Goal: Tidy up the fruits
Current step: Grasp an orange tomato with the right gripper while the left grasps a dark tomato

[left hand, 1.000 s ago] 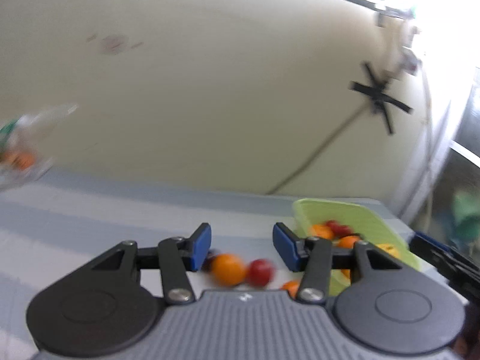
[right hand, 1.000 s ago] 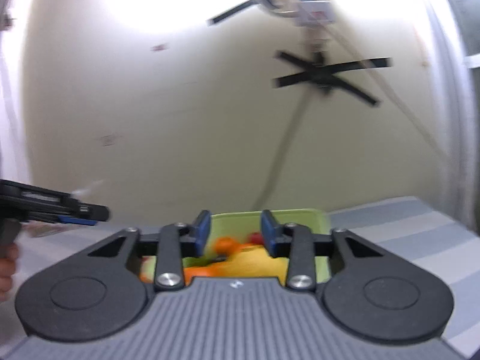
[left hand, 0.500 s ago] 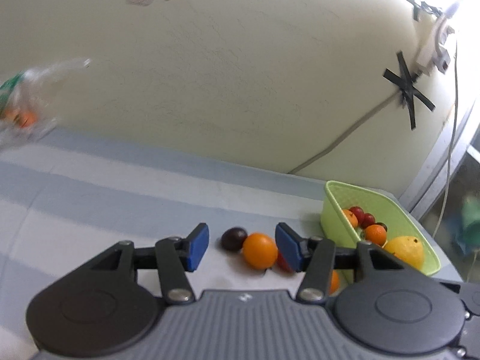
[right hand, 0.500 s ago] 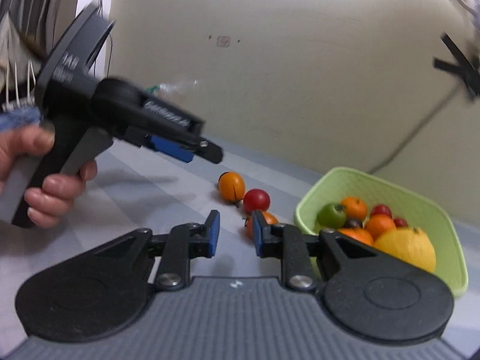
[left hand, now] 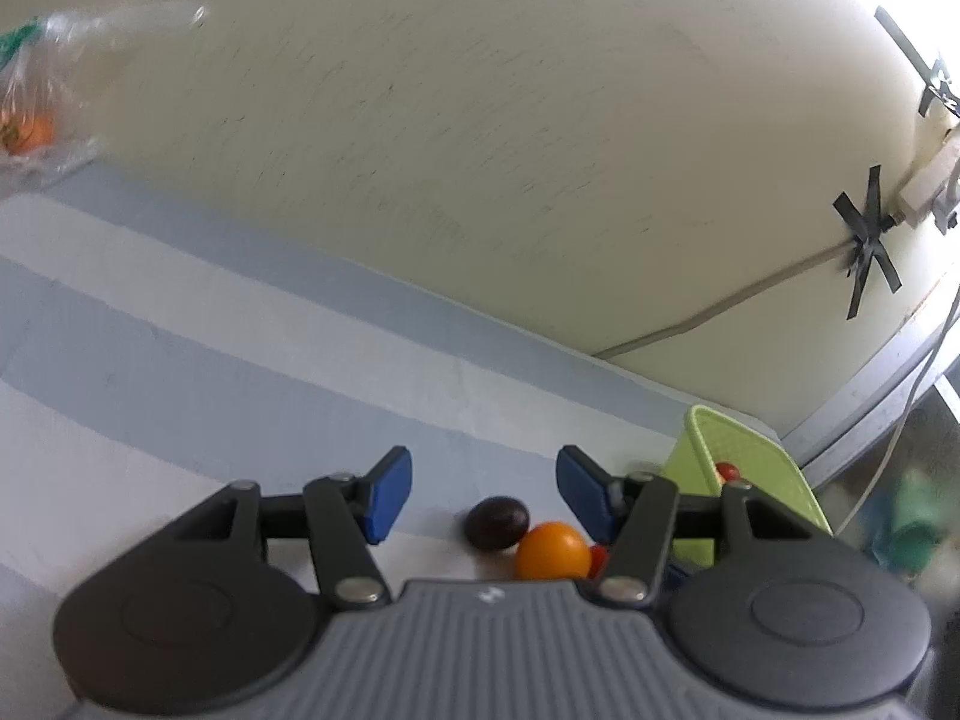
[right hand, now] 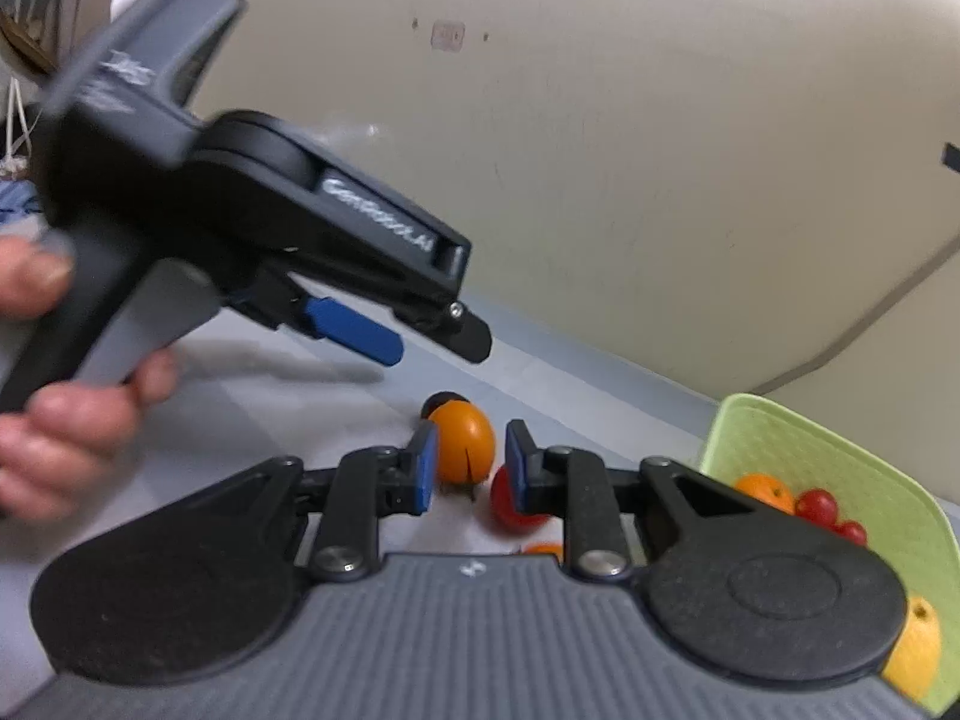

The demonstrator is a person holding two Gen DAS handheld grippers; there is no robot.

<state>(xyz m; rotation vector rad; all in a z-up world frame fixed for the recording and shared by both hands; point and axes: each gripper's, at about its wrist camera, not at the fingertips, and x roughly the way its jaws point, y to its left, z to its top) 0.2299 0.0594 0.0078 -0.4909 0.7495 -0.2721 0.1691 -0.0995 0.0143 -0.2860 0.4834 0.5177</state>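
Left wrist view: we look along our left gripper, whose blue-padded jaws are spreading with nothing between them.
Far left corner of the bed: we see a crumpled clear plastic bag with something orange inside, against the cream wall.
Striped cover: a blue-and-white striped sheet carries the loose fruit.
Loose fruit: a dark, glossy plum-like fruit lies beyond the left pads, touching a round orange at its right; a small red fruit peeks out behind the right finger.
Right edge: a lime green plastic basket stands at the sheet's edge, with fruit in it.
Right wrist view: a hand at the left holds the left gripper above the sheet.
Right gripper: we see its jaws nearly pressed together, empty, with the round orange just past them and the red fruit behind its right pad.
Basket contents: an orange, small red fruits and a large yellow citrus.
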